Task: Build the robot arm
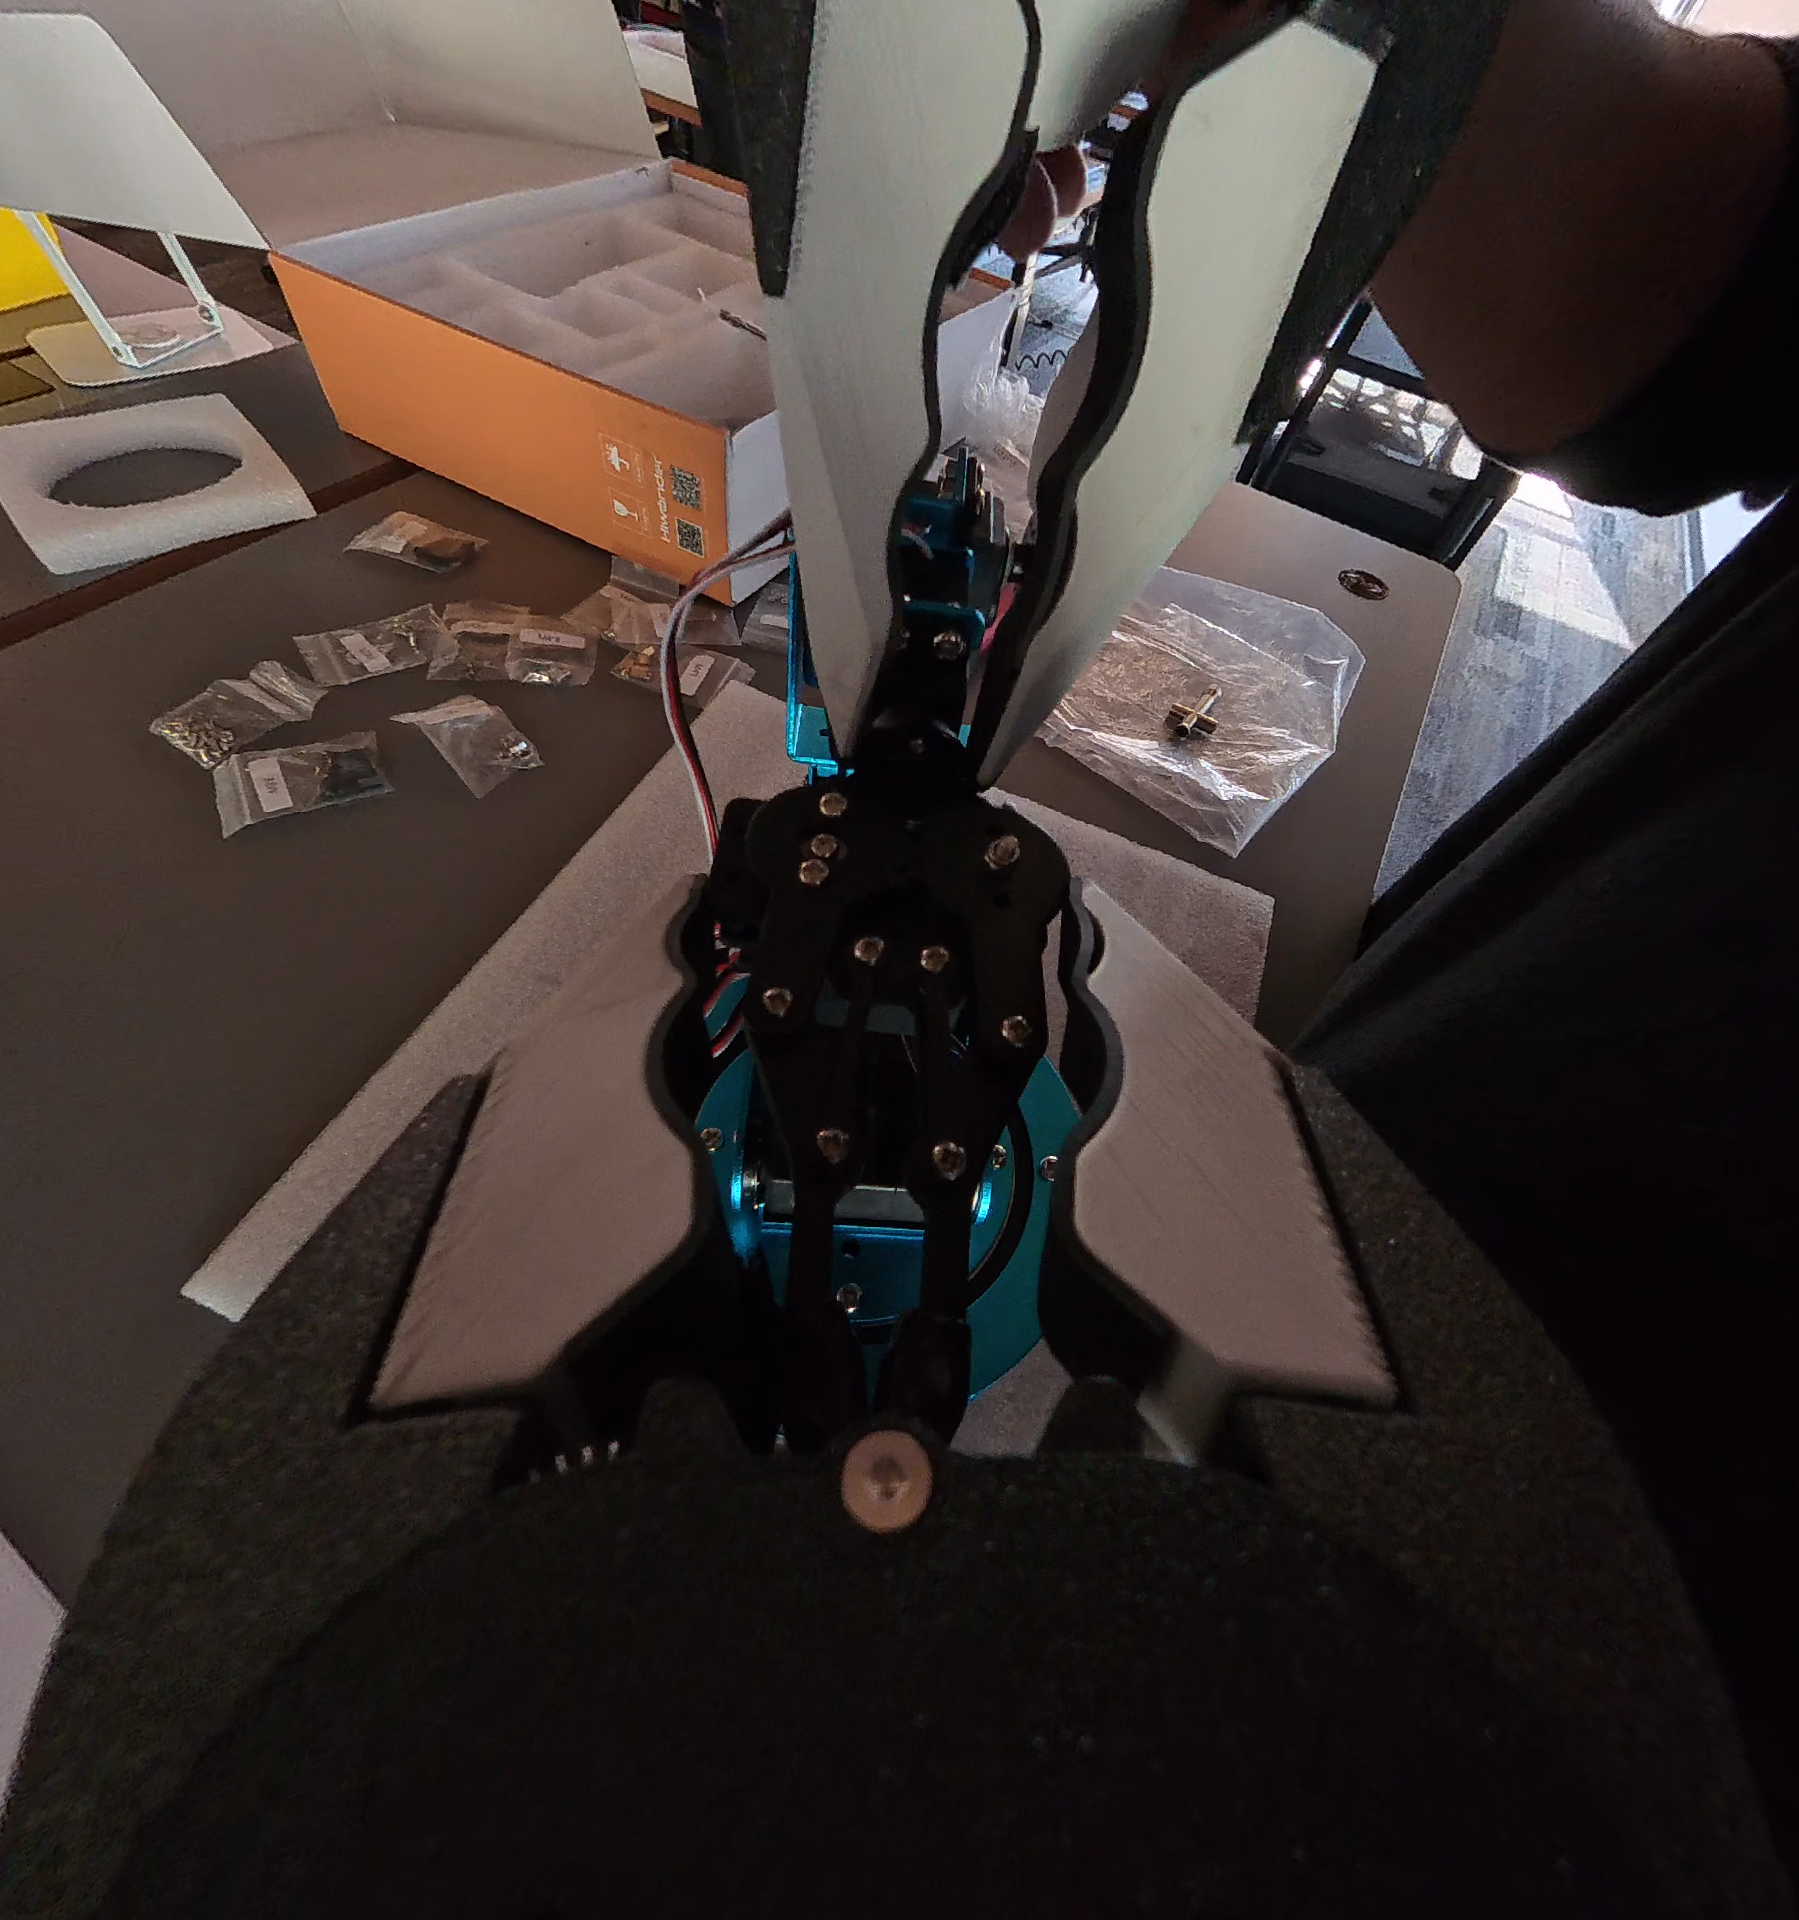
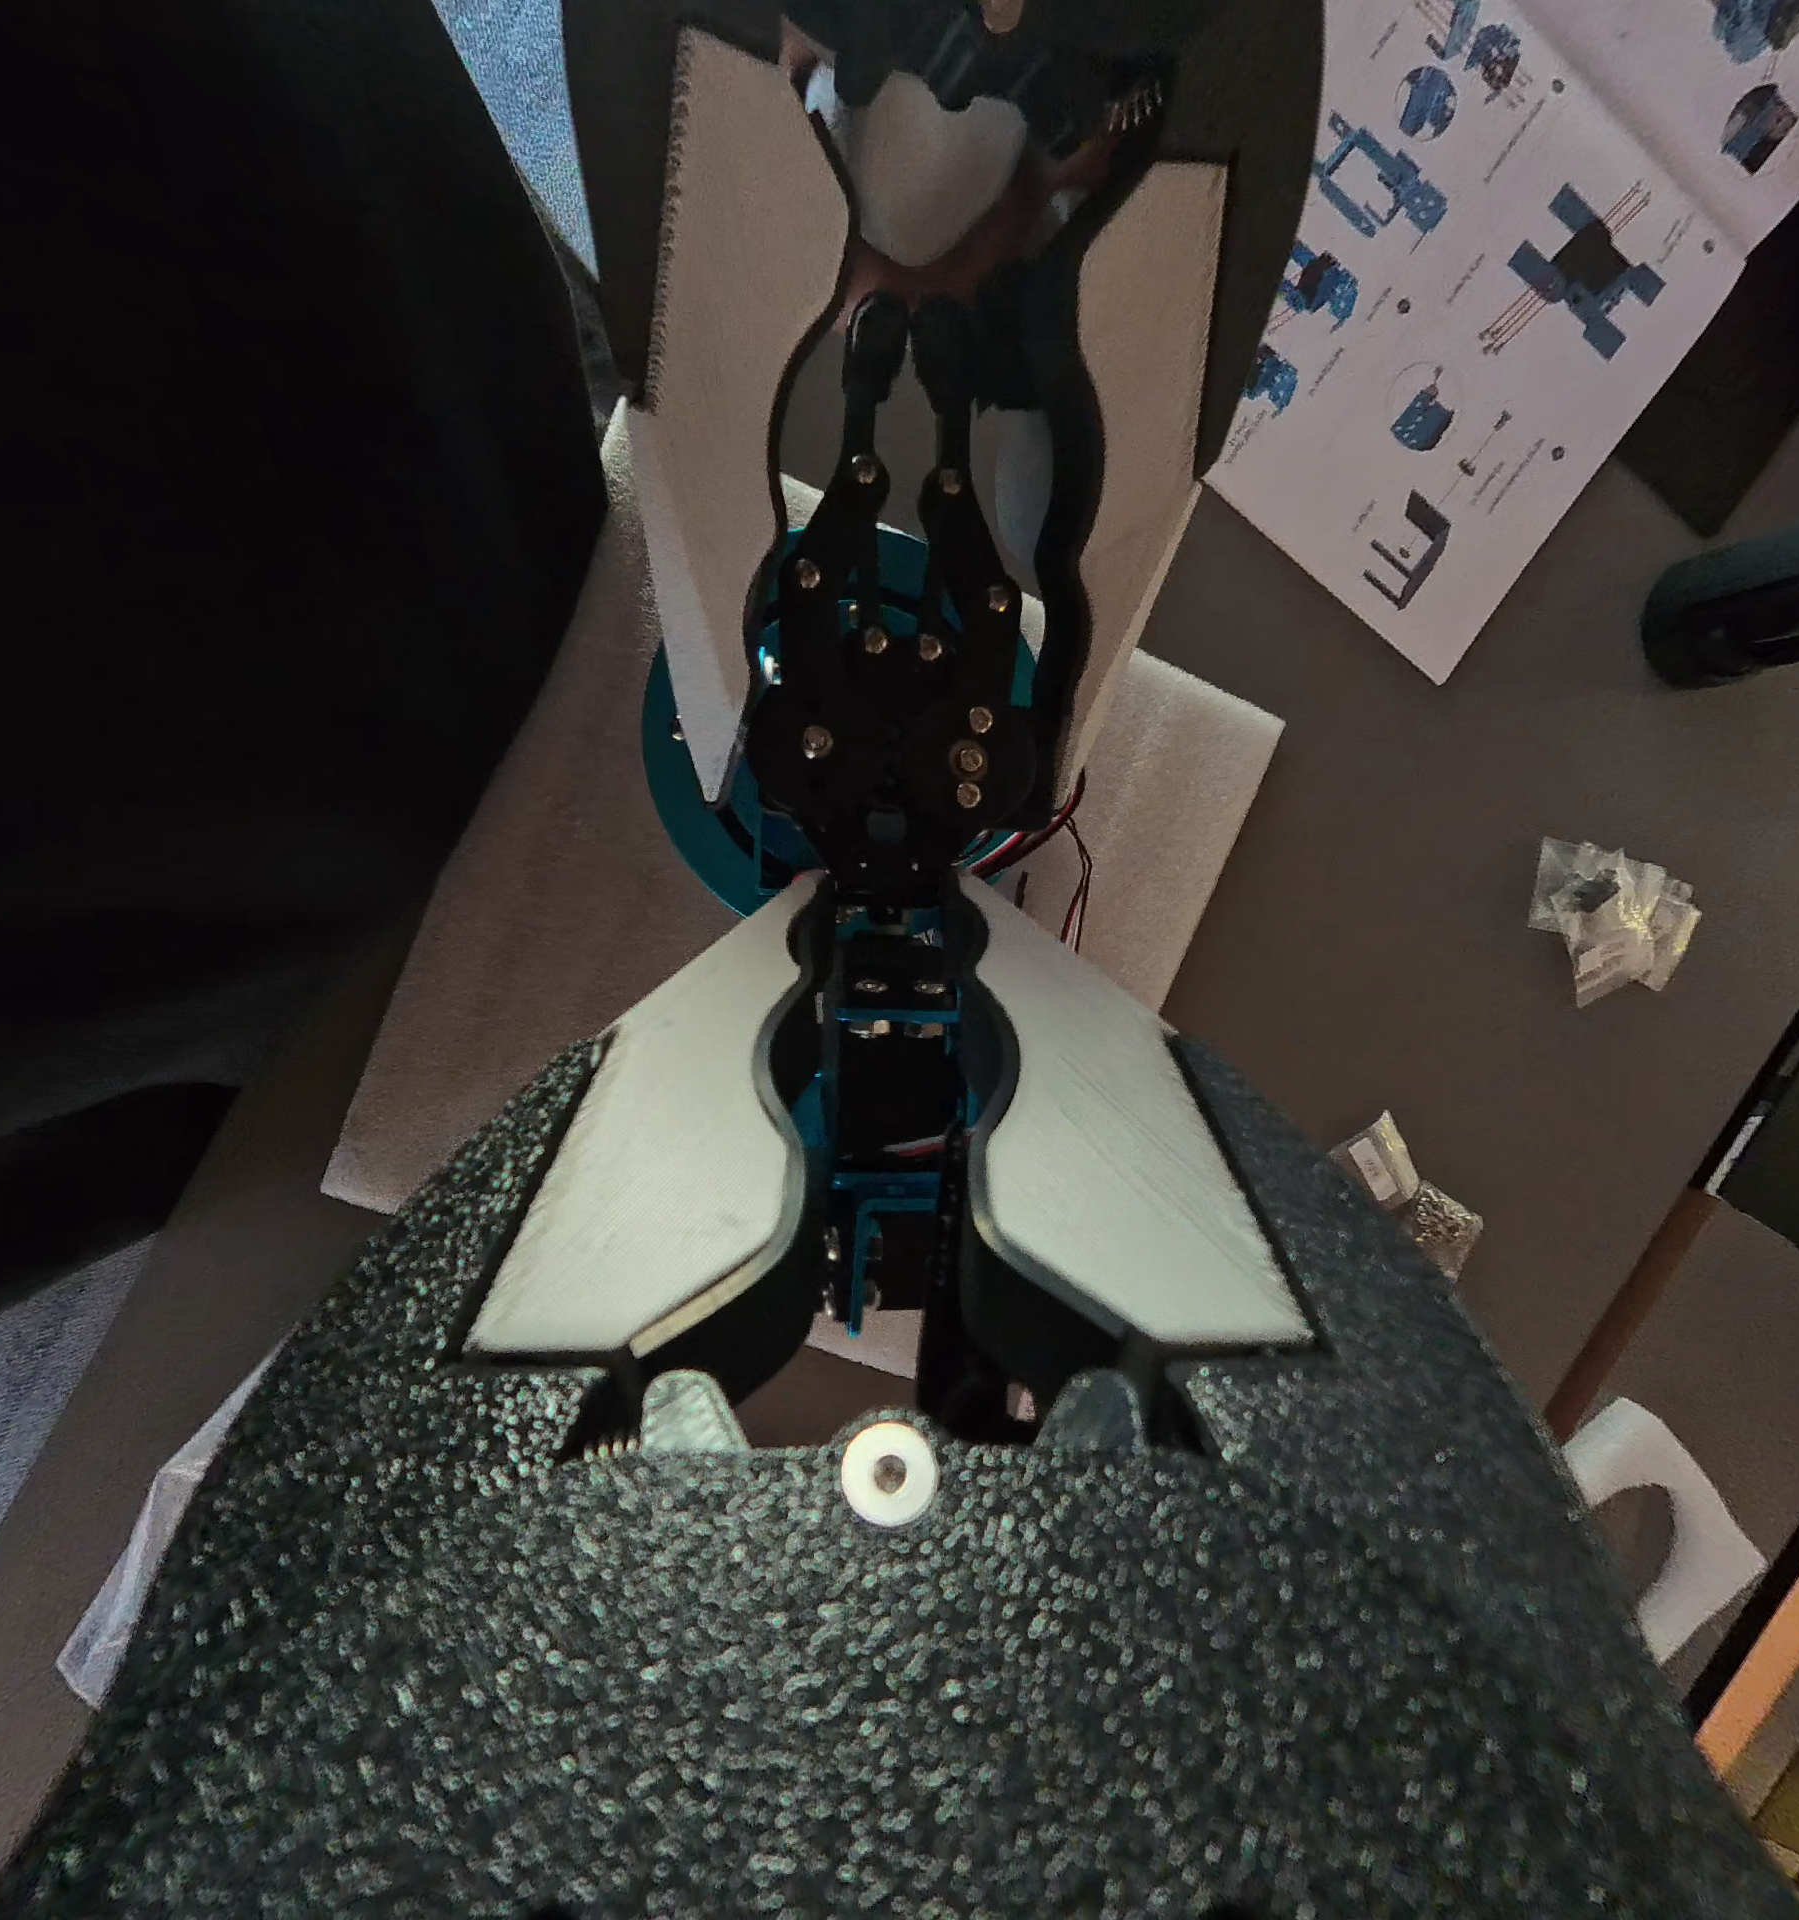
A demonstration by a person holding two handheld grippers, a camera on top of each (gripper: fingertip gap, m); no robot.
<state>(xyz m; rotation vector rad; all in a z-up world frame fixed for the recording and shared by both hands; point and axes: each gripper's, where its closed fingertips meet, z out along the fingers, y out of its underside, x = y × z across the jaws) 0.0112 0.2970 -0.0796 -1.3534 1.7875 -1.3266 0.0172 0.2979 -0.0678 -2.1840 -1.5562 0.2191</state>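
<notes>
Small blue-and-black robot arm [image 1: 900,1039] stands upright on foam pad [image 1: 604,935] on desk [image 1: 147,935], long axis between facing tools: left tool [image 1: 879,914] brackets its black claw, right tool [image 2: 890,914] pinches its wrist.

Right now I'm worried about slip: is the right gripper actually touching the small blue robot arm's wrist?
Touching. The right wrist view shows the right gripper with both fingertips pressed against the blue robot arm just below its black claw.

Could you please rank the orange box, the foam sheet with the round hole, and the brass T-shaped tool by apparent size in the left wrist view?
1. orange box
2. foam sheet with the round hole
3. brass T-shaped tool
</notes>
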